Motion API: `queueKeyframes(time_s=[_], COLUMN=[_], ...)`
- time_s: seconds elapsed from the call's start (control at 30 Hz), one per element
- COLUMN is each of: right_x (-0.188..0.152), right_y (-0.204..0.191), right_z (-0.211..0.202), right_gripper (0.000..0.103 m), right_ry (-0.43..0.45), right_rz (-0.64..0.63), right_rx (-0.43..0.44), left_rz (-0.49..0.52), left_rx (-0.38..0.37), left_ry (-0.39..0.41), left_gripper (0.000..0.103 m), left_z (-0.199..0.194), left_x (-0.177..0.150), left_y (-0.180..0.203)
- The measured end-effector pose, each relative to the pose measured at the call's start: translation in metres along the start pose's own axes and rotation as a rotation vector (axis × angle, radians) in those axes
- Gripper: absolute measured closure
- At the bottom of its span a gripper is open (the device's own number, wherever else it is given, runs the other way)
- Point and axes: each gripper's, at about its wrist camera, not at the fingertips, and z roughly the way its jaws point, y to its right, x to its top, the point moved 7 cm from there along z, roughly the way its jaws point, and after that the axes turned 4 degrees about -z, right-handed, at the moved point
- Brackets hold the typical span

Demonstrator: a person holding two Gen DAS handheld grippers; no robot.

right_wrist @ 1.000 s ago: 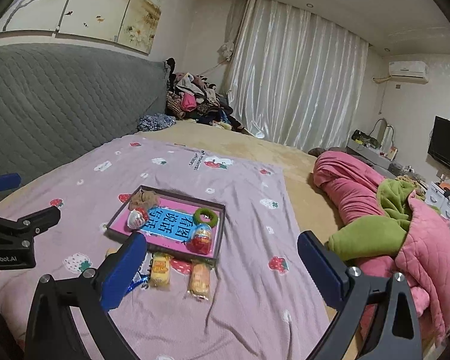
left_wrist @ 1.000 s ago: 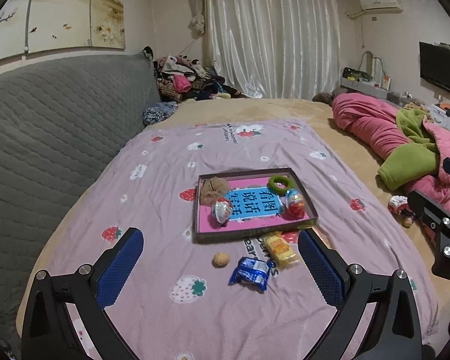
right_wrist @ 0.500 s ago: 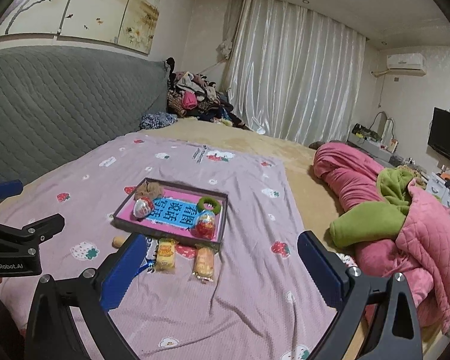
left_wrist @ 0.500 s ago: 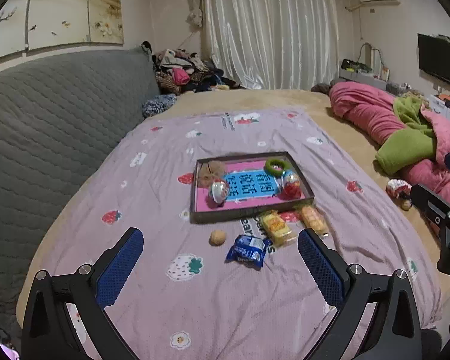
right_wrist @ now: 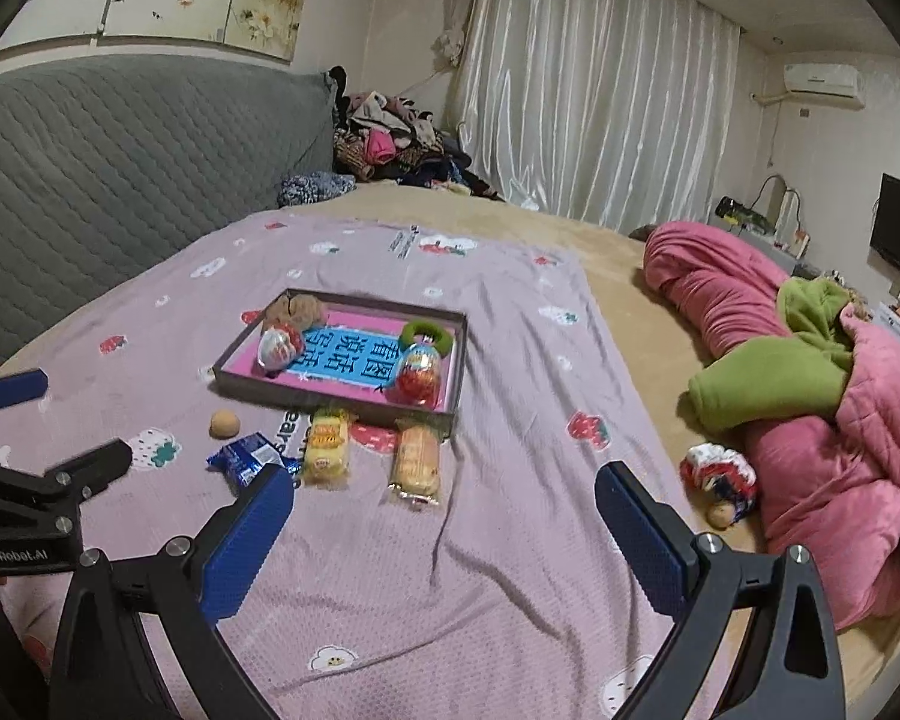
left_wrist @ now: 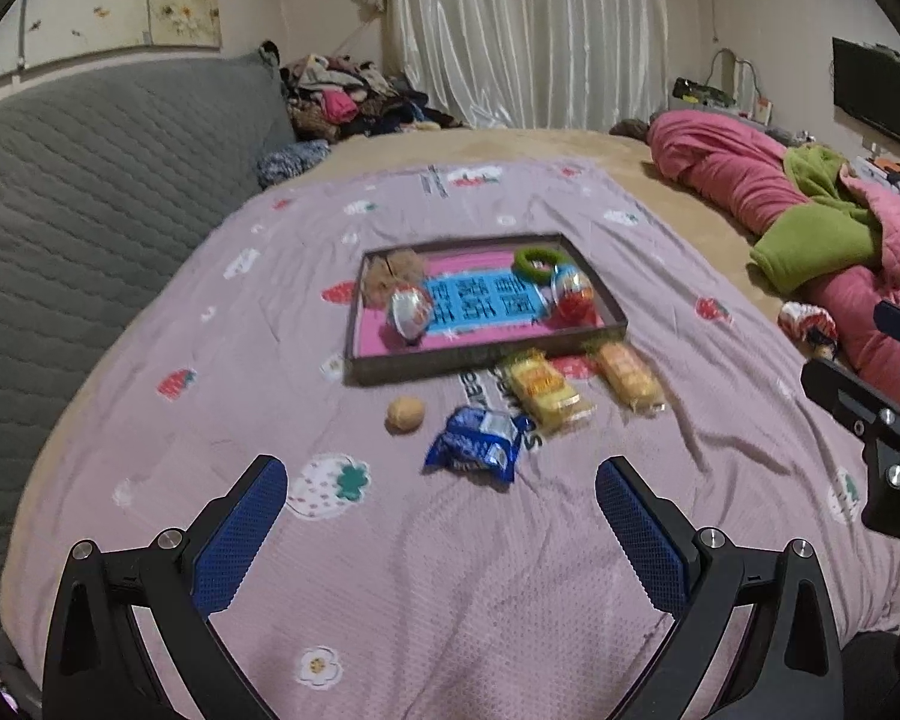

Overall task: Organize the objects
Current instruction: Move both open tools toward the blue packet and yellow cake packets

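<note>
A shallow brown tray (left_wrist: 480, 360) (right_wrist: 330, 401) with a pink and blue inside lies on the lilac strawberry sheet. In it are a brown plush (left_wrist: 390, 270), a green ring (left_wrist: 537, 261) and two foil eggs (left_wrist: 411, 312) (left_wrist: 573, 297). In front of it lie a small tan ball (left_wrist: 405, 414) (right_wrist: 224, 423), a blue snack packet (left_wrist: 477, 444) (right_wrist: 246, 457) and two yellow wrapped cakes (left_wrist: 540, 387) (left_wrist: 627, 375) (right_wrist: 327, 441) (right_wrist: 416, 459). My left gripper (left_wrist: 441, 516) is open and empty, just short of the blue packet. My right gripper (right_wrist: 444, 516) is open and empty, near the right cake.
A grey quilted headboard (left_wrist: 90, 180) lines the left. A pink and green quilt (right_wrist: 810, 360) is heaped at the right, with a small knitted doll (right_wrist: 720, 480) beside it. Clothes (right_wrist: 390, 138) are piled at the back by the curtain. The bed edge is close below.
Both grippers have come forward and lower toward the snacks in front of the tray; the objects look larger. Nothing on the bed has moved.
</note>
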Motion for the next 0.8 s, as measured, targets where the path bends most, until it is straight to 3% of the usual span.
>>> queueKeyframes(time_s=[0.33,0.8], right_x=[-0.026,-0.048], right_y=[-0.01,-0.014], right_z=[0.041,0.108], right_gripper=[0.001,0.001], right_ry=[-0.044,-0.132], right_rz=[0.0,0.024], right_rx=[0.018,0.045], left_rz=[-0.007,0.004], left_rx=[-0.043,-0.081], left_ry=[-0.049,-0.091], left_gripper=[0.0,0.0], left_z=[0.054,0.109], left_x=[-0.027,-0.036], left_y=[0.002,0.003])
